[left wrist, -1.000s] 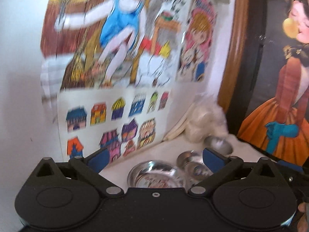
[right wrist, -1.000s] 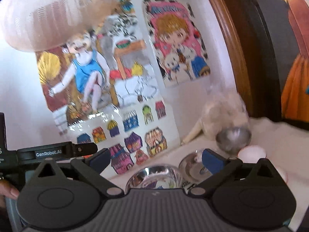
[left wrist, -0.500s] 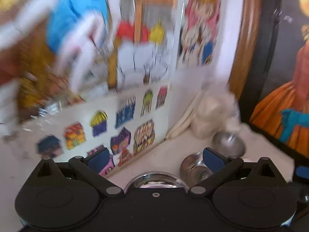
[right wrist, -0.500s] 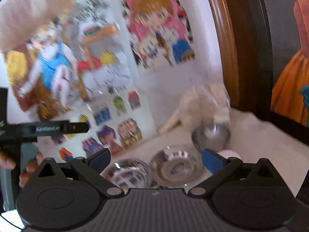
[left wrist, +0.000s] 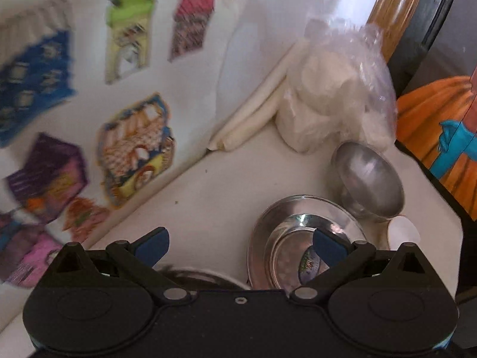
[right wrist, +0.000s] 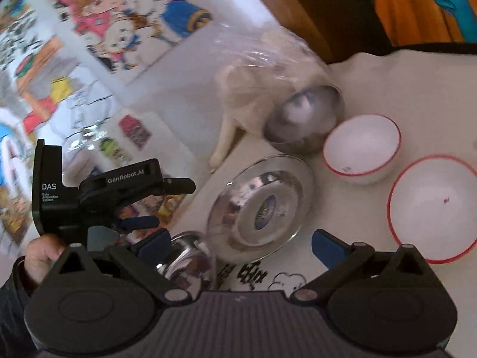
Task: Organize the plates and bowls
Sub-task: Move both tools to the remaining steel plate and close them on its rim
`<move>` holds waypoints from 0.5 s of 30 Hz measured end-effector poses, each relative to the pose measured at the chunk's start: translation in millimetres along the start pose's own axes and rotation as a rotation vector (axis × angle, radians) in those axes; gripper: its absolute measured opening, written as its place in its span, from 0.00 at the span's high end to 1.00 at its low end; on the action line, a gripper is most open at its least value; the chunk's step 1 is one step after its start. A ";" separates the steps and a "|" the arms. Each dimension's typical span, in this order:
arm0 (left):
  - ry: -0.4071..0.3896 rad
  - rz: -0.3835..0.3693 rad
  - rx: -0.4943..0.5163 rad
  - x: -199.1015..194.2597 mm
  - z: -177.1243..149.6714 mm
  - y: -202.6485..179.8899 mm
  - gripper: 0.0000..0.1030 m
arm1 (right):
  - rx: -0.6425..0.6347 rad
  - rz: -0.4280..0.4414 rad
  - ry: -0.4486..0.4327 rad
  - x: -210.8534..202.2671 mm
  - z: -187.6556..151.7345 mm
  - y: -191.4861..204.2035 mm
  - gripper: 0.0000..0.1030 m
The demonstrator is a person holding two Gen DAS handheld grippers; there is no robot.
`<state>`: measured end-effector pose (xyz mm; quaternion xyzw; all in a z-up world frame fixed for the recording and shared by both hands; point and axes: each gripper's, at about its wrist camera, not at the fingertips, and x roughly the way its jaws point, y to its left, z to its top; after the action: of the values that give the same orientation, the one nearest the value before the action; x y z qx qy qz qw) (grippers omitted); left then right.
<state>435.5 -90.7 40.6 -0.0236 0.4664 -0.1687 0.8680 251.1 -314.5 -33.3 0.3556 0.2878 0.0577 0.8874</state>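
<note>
A: White cloth (right wrist: 372,83) is spread over the table, and cartoon posters (right wrist: 131,15) are fixed to the wall behind. Taken from the shallow steel plate (right wrist: 262,203), how is the crockery laid out?

B: A small steel bowl (right wrist: 304,119) is set just behind the plate, against a clear bag of white lumps (left wrist: 334,89). A small red-rimmed white bowl (right wrist: 360,149) is seen to the plate's right, a larger red-rimmed bowl (right wrist: 432,208) beyond it, and a second shiny steel bowl (right wrist: 184,259) at the plate's near left edge.

A: And the grippers?

B: The right gripper (right wrist: 238,246) is held spread apart, empty, above the plate's near rim. The left gripper (left wrist: 240,243) is likewise spread and empty, near that same plate.

A: What might go wrong?

B: Both tools are aimed at one plate, so a collision between them could be caused. The plate's thin, slick rim may be pinched poorly and slip. Neighbouring bowls could be knocked, since they are crowded close.
</note>
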 end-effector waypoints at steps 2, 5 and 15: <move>0.019 -0.015 0.029 12.0 1.3 -1.4 0.01 | -0.004 -0.015 -0.014 9.1 -3.6 -2.1 0.04; 0.032 -0.045 0.065 23.8 0.0 -3.5 0.01 | -0.001 -0.050 -0.032 18.7 -6.7 -2.5 0.11; 0.084 -0.114 0.077 45.5 -5.6 -7.1 0.18 | 0.008 -0.088 -0.051 40.1 -11.4 -6.9 0.27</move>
<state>452.0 -111.1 2.4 -0.0094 0.4936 -0.2365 0.8369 277.3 -300.4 -63.4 0.3474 0.2807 0.0082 0.8947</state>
